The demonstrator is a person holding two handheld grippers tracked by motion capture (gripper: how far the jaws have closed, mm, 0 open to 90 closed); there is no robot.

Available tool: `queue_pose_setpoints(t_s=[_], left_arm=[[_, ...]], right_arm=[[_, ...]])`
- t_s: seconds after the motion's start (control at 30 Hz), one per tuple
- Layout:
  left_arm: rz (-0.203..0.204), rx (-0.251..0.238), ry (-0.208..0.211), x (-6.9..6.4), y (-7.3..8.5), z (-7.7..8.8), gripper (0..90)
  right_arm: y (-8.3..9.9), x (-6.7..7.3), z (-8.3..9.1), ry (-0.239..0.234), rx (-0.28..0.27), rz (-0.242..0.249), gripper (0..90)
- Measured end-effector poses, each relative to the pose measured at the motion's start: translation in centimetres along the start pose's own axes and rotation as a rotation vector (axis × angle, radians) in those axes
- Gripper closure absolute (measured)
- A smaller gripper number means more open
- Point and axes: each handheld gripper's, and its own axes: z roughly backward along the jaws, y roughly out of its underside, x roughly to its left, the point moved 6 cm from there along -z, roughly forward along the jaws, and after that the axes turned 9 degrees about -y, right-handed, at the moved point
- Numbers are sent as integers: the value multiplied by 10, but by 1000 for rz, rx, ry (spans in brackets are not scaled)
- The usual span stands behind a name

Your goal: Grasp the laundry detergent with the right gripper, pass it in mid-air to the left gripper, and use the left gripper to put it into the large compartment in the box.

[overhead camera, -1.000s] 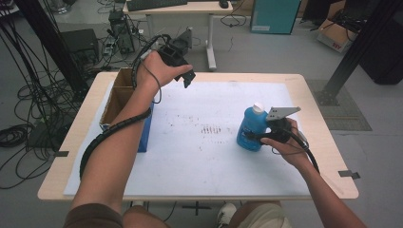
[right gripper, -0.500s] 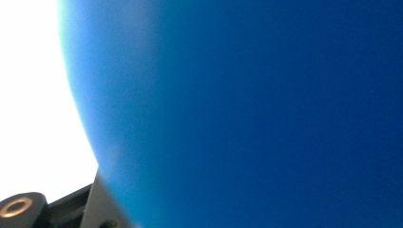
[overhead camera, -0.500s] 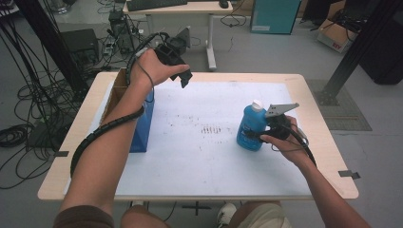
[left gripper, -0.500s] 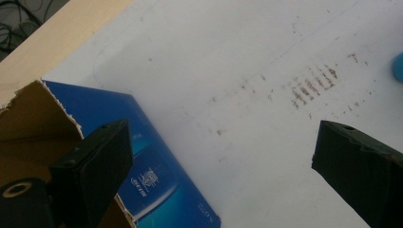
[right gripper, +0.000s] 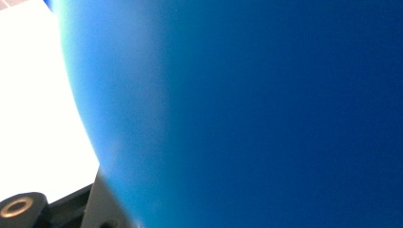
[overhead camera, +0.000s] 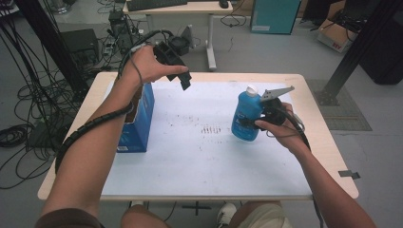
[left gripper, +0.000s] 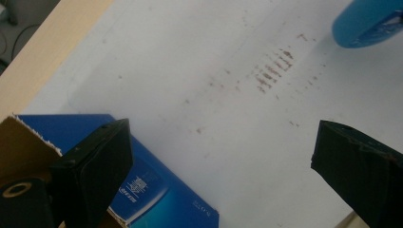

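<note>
A blue bottle [overhead camera: 245,113] with a white cap stands upright on the right half of the white table top [overhead camera: 190,161]. My right gripper [overhead camera: 248,124] comes in from the bottle's right and is shut on its lower body. In the right gripper view the bottle [right gripper: 261,114] sits pressed up against the camera. My left gripper [overhead camera: 185,81] hangs open in the air over the table's far left, near an open blue box [overhead camera: 139,118]. In the left gripper view its jaws stand wide apart around nothing [left gripper: 223,142], with the box [left gripper: 157,190] below and the bottle's base [left gripper: 366,23] far off.
Brown smudges [overhead camera: 211,128] mark the middle of the table top. Beyond the far edge stands a second desk [overhead camera: 209,9] with a keyboard. Cables [overhead camera: 28,118] lie on the floor at the left, and a dark post [overhead camera: 354,52] rises at the back right.
My left forearm has swung leftward, uncovering the blue box; the left gripper stays raised in about the same place. The right gripper and bottle have hardly moved.
</note>
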Motion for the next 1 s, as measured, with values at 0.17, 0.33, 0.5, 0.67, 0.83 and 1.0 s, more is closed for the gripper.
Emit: queue_pose_setpoints(t_s=[0.17, 0.33, 0.5, 0.67, 0.83, 1.0], left_arm=[[-140, -9, 11, -9, -2, 15, 77], [-224, -5, 44, -18, -2, 28, 72], [-294, -10, 65, -22, -3, 42, 65], [-337, -21, 87, -23, -6, 52, 60], [-401, -8, 108, -28, -5, 58, 59], [-451, 45, 122, -26, -3, 59, 60]], right_arm=[[-24, 5, -7, -41, 15, 28, 444], [-48, 13, -17, -89, 31, 73, 444], [-69, 23, -29, -131, 34, 122, 444], [-91, 36, -43, -186, 47, 185, 443], [-108, 50, -56, -240, 51, 244, 442], [-119, 63, -73, -279, 67, 286, 441]])
